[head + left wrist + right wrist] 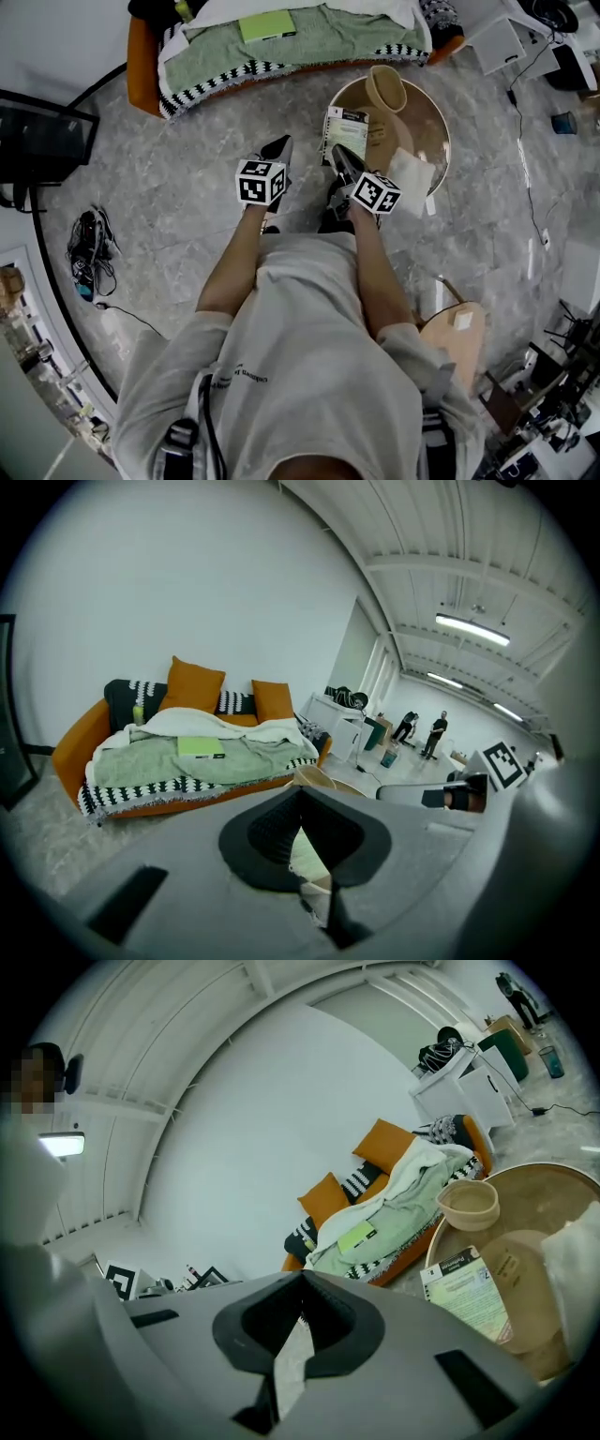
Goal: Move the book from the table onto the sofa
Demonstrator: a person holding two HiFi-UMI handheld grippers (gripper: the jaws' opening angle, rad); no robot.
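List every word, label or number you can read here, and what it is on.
None reads clearly.
Book on the round table: cover print, too small.
Green book on the sofa: dark label, blurred.
Person's shirt: chest print, too small.
Marker cubes: patterns only, no words.

Overhead, gripper views share sofa (73, 747), perhaps table (536, 1202)

Orange sofa (139, 61); green blanket (319, 42), black-white zigzag border; lime book (266, 25); grey marbled floor (187, 169).
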